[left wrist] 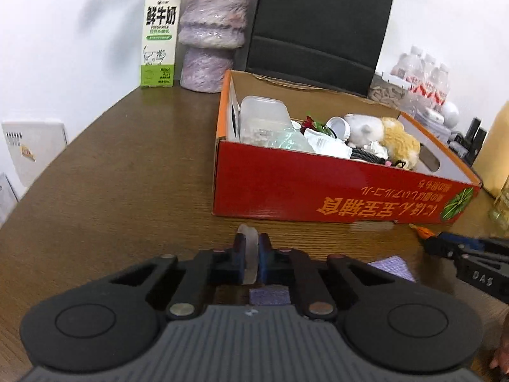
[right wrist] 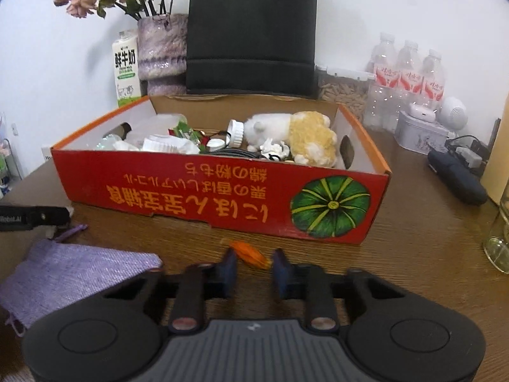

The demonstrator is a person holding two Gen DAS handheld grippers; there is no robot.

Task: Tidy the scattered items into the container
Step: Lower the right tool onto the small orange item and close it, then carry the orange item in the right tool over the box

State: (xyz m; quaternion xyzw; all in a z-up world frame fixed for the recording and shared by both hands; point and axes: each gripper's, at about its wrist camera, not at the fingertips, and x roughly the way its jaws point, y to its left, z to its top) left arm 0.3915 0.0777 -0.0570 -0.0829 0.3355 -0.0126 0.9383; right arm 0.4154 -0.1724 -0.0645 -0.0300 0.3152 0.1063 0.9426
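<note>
The left gripper (left wrist: pixel 251 248) is clamped on a thin pale scrap (left wrist: pixel 249 234) that sticks up past the fingertips, just in front of the box (left wrist: pixel 318 187). What the scrap is I cannot tell. Pinched that thinly, it could slide out on the lift and drop short of the box's near wall.

The right gripper (right wrist: pixel 253 265) sits low in front of the same wall, its jaws narrowed around an orange piece (right wrist: pixel 249 253) lying on the table (right wrist: pixel 413 222). A sliver of gap shows on each side, so I judge it not yet gripped. It lies slantwise between the fingers, and closing on it could flick it sideways or pinch only its tip.

A purple pouch (right wrist: pixel 73 273) lies in front of the box too, between the two grippers. The box is already heaped with a plush toy (right wrist: pixel 305 137) and oddments, so anything dropped carelessly could roll back out.
</note>
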